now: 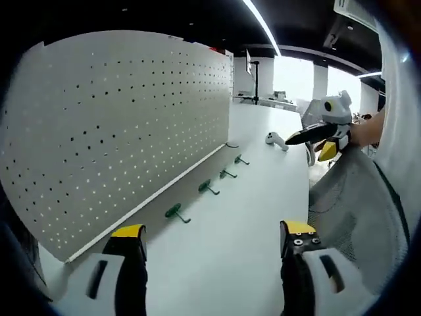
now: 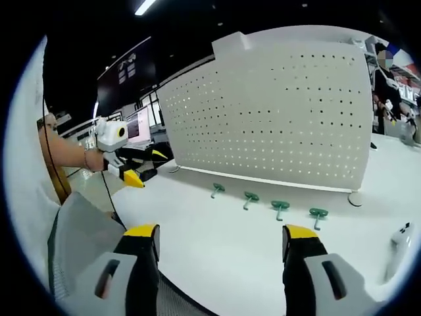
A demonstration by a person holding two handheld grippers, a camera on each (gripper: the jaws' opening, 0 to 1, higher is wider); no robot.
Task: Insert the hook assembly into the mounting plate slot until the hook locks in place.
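A white perforated mounting plate [image 1: 112, 131] [image 2: 276, 112] stands upright on the white table [image 1: 263, 197]. Several green hooks lie in a row on the table along its base; in the left gripper view the nearest [image 1: 176, 212] is just ahead of my left jaw and the farthest [image 1: 241, 159] lies further back. In the right gripper view the row runs from one hook [image 2: 216, 189] to another [image 2: 318, 214]. My left gripper [image 1: 214, 234] [image 2: 128, 168] is open and holds nothing. My right gripper [image 2: 220, 234] [image 1: 325, 135] is open too, held above the table edge.
A small white handheld device [image 1: 276, 139] [image 2: 401, 240] lies on the table past the hooks. The plate's round foot [image 2: 355, 197] rests by the last hook. A grey mesh surface [image 1: 348, 204] [image 2: 79, 237] borders the table edge. Desks and people stand in the background.
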